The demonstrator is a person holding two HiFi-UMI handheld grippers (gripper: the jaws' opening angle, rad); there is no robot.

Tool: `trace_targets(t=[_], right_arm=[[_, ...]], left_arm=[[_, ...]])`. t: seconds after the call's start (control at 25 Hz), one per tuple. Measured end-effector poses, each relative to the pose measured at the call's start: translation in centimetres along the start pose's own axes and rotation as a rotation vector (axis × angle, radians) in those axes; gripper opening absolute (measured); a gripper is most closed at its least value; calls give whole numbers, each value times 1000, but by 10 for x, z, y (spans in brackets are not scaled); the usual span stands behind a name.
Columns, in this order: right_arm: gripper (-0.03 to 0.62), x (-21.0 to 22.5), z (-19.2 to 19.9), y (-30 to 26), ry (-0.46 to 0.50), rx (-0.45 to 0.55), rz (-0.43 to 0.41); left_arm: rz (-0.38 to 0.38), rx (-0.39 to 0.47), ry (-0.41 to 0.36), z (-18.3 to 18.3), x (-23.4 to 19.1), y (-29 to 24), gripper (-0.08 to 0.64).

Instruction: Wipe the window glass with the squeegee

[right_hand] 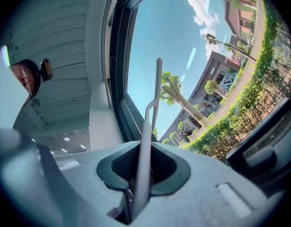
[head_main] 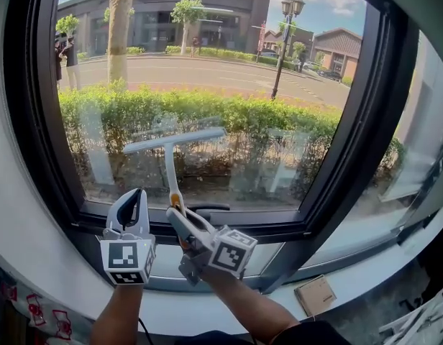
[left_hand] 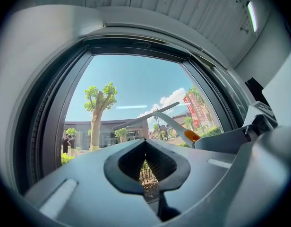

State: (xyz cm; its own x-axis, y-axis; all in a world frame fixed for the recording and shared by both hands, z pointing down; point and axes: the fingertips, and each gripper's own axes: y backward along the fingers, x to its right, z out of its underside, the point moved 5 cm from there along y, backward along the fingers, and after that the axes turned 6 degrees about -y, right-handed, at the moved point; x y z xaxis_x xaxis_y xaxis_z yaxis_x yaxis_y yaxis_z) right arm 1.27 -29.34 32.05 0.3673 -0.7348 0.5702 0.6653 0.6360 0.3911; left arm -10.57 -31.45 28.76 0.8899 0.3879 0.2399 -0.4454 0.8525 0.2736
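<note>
The white T-shaped squeegee (head_main: 171, 144) stands upright in front of the lower part of the window glass (head_main: 229, 63), its blade tilted slightly up to the right. My right gripper (head_main: 178, 213) is shut on its handle just below the orange collar; in the right gripper view the handle (right_hand: 144, 141) runs up between the jaws to the blade (right_hand: 158, 79). My left gripper (head_main: 133, 196) hangs beside it on the left, shut and holding nothing. In the left gripper view the squeegee (left_hand: 150, 117) shows ahead to the right, beyond the shut left gripper (left_hand: 146, 143).
A dark window frame (head_main: 365, 128) surrounds the glass, with a pale sill (head_main: 351, 261) below. A small cardboard box (head_main: 315, 294) lies at the lower right. Outside are a hedge (head_main: 265, 121), a tree trunk (head_main: 119, 27) and a lamp post (head_main: 285, 42).
</note>
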Motion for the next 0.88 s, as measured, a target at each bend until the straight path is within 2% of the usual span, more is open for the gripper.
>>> trace_targets(t=[0.24,0.56,0.68,0.88], right_arm=[[44,-19,-33,2,49,27,-53],[44,-65,-140,-11,172,102,-183],[44,-81,-179,-14,214,122,-208],[44,-87,-223,-16,188,144,-217]], left_arm=[[10,55,-8,-21,6,-8,14],[62,170,-54,-80,23,-35,14],[71,210,-83,-103,30,-45,14],[81,269,-109,-140,41,-59,14]])
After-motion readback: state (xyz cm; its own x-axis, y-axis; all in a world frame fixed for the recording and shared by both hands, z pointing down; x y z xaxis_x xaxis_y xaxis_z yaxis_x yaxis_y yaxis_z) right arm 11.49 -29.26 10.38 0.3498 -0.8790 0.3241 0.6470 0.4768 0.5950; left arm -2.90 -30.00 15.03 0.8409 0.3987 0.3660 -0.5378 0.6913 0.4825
